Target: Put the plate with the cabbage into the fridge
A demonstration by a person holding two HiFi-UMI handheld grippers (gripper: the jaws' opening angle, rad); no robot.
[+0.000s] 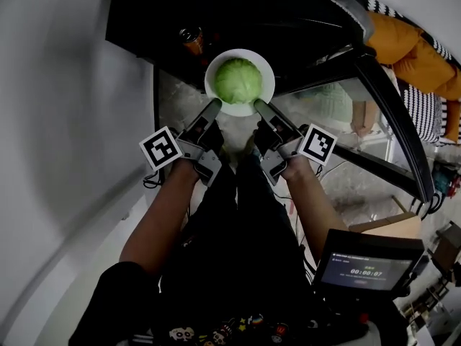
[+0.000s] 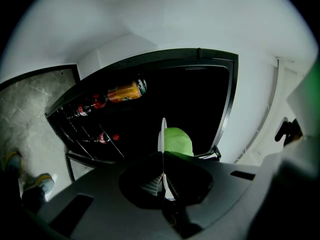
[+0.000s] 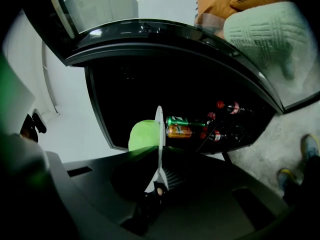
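Here, closest in the head view, the person's bare forearms [image 1: 162,225] reach forward over dark trousers, and a small screen [image 1: 364,271] sits low at the right. Each hand carries a gripper with its marker cube turned outward. The left gripper [image 1: 215,107] and the right gripper [image 1: 259,107] meet the near rim of a white plate [image 1: 266,85] from either side, just apart from each other.

In the left gripper view the left gripper [image 2: 163,171] is clamped narrowly on the plate's [image 2: 162,134] thin edge, seen edge-on, with the cabbage [image 2: 179,141] bulging to its right. The right gripper view shows the same from the other side: the right gripper [image 3: 159,171] is pinched on the plate's [image 3: 159,129] rim, with the cabbage [image 3: 142,134] to its left.

The plate is held level in the air, off any shelf, at the mouth of the open fridge [image 1: 288,20], with the pale green cabbage [image 1: 238,80] sitting in the middle of it (round, filling most of the dish). Below lies a speckled grey floor [image 1: 180,99].

Further in, the dark fridge [image 2: 200,99] holds an orange can [image 2: 125,91] lying on its side and red-capped bottles [image 2: 85,108] on wire racks. The glass door [image 1: 338,107] stands swung open to the right. Beyond it sits another person [image 1: 403,45] in orange.
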